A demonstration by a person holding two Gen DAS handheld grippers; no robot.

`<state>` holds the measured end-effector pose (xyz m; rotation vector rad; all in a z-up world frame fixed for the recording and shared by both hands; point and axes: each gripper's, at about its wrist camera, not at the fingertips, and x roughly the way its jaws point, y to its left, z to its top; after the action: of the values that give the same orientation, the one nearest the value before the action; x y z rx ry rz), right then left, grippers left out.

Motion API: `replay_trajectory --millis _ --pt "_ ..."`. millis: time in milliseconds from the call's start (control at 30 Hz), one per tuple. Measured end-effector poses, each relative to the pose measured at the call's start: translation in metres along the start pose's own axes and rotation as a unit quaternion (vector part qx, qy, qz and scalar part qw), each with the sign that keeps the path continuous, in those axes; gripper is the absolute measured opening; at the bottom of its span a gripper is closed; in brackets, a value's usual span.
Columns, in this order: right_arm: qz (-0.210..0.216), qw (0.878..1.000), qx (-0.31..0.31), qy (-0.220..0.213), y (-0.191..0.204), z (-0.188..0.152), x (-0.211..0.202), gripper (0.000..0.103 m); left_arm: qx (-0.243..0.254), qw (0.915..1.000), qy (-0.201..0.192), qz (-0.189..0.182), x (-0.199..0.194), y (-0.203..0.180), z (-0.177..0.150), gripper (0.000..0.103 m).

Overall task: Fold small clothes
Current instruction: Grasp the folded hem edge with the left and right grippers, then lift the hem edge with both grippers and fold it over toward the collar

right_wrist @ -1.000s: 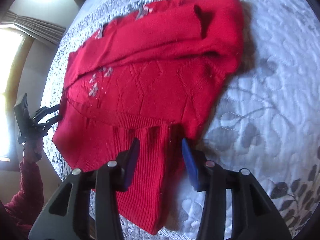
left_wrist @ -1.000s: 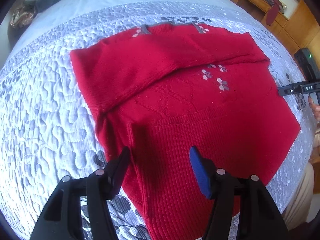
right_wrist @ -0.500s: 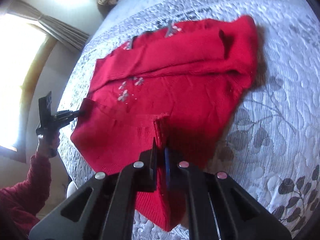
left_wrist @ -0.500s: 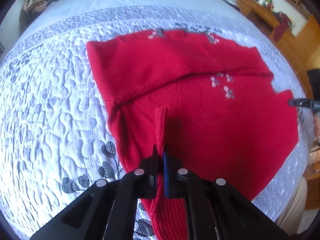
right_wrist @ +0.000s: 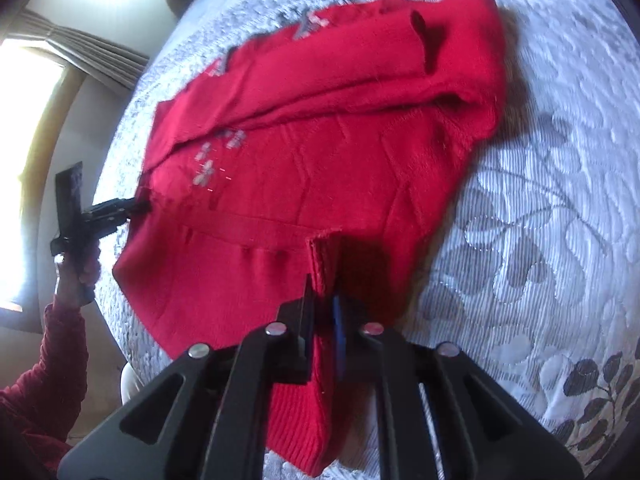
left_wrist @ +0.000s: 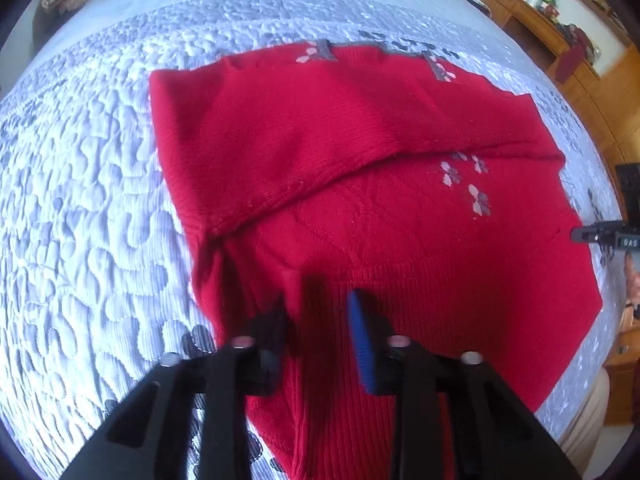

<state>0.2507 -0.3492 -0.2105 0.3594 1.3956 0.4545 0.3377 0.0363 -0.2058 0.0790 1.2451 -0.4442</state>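
The red knitted sweater point(left_wrist: 360, 184) lies spread on the pale quilted bedspread with grey leaf print point(left_wrist: 88, 184), and the fold looks roughly half done. Its far part, beyond the fingers, is already turned in: a sleeve lies folded across the chest, leaving a diagonal edge above the small grey and pink flower motifs point(left_wrist: 464, 184). What remains, by my reading, is to carry the ribbed hem point(left_wrist: 460, 312) away from the fingers onto the collar end, and perhaps a final smoothing.

The left gripper point(left_wrist: 318, 312) sits at the hem's corner with its jaws opening; a gap shows between the black and blue pads, with a ridge of ribbing standing between them and no clear press on it. The right gripper point(right_wrist: 322, 304) is at the opposite corner, its jaws also opening slightly, yet a pinched pleat of red ribbing point(right_wrist: 322, 264) rises right from between the pads, which appear to press on it.

The knit is thick, soft and slightly fuzzy, with raised diamond stitching just beyond the fingertips; it would likely sag and stretch when lifted.
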Motion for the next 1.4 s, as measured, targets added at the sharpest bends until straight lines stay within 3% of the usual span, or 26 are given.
replay_trajectory --millis 67,100,200,367,500,633,833,1000,1100,1167,1233,1267,1400 --pt "0.012 1.0 0.006 0.002 -0.003 -0.001 0.003 0.01 -0.015 0.9998 -0.002 -0.014 0.0 0.006 -0.004 0.006" --pt "0.021 1.0 0.008 0.001 -0.004 -0.001 0.003 0.005 -0.028 0.9993 -0.004 -0.024 -0.002 0.011 -0.007 0.004" --pt "0.052 0.999 0.015 -0.009 -0.003 -0.003 -0.004 0.004 -0.054 0.9974 -0.024 -0.041 -0.016 0.015 -0.016 0.004" --pt "0.099 0.992 0.0 -0.078 0.01 0.007 -0.054 0.003 -0.057 0.9907 -0.101 -0.071 -0.073 0.01 -0.012 0.004" --pt "0.065 0.989 -0.022 -0.13 0.02 0.042 -0.091 0.003 -0.053 0.9843 -0.164 -0.038 -0.108 0.012 0.021 0.004" --pt "0.043 0.988 -0.013 -0.149 0.016 0.101 -0.103 0.003 -0.065 0.9796 -0.19 -0.015 -0.106 0.023 0.075 0.004" --pt "-0.005 0.99 0.013 -0.139 -0.006 0.186 -0.074 0.003 -0.102 0.9805 -0.166 0.025 -0.05 0.051 0.15 0.004" --pt "-0.055 0.993 0.05 -0.093 -0.036 0.225 -0.007 0.003 -0.118 0.9854 -0.106 0.063 0.012 0.071 0.169 0.004" --pt "-0.076 0.992 0.065 -0.071 -0.047 0.222 0.018 0.004 -0.099 0.9886 -0.073 0.086 0.038 0.071 0.164 0.006" --pt "-0.08 0.993 0.062 -0.067 -0.051 0.215 0.022 0.01 -0.08 0.9889 -0.072 0.102 0.04 0.067 0.158 0.012" --pt "-0.084 0.992 0.055 -0.076 -0.049 0.207 0.014 0.018 -0.077 0.9885 -0.073 0.108 0.032 0.064 0.152 0.033" --pt "-0.085 0.992 0.051 -0.082 -0.047 0.199 0.005 0.028 -0.076 0.9877 -0.077 0.113 0.023 0.063 0.146 0.044" --pt "-0.06 0.995 0.015 -0.082 -0.031 0.15 -0.029 0.029 -0.062 0.9897 -0.068 0.11 -0.013 0.053 0.102 0.048"
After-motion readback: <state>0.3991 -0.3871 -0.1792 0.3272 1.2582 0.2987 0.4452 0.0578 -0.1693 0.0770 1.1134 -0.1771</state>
